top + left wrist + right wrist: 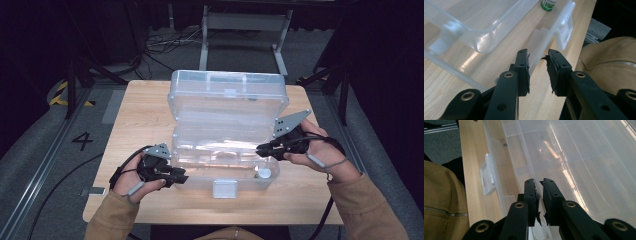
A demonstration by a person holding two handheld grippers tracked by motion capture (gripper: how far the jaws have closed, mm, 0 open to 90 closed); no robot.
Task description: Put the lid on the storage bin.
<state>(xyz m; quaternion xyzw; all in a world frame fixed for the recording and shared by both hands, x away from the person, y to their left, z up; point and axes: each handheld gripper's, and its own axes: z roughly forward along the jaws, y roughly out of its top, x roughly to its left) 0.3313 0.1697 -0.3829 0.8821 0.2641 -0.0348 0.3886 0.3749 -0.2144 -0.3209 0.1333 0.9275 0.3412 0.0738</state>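
Here the clear plastic box (225,150) sits mid-table, reaching toward the near edge, lid (229,92) raised toward the far edge. The left gripper (181,176) is at the box's near-left corner, jaws narrowly apart and empty. The right gripper (261,148) is over the right rim, jaws almost closed, empty. A small bottle (263,173) stands inside the near-right corner. To steady the box, likely grip the wall squarely.

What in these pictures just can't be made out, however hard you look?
- The small green-and-white container: the left gripper view's top edge cuts it off, so its label is unreadable.
- The white-capped item in the clear box: too small and hazed by plastic in the high view.
- Whether the right gripper touches the box: its narrow jaw gap sits over glare.
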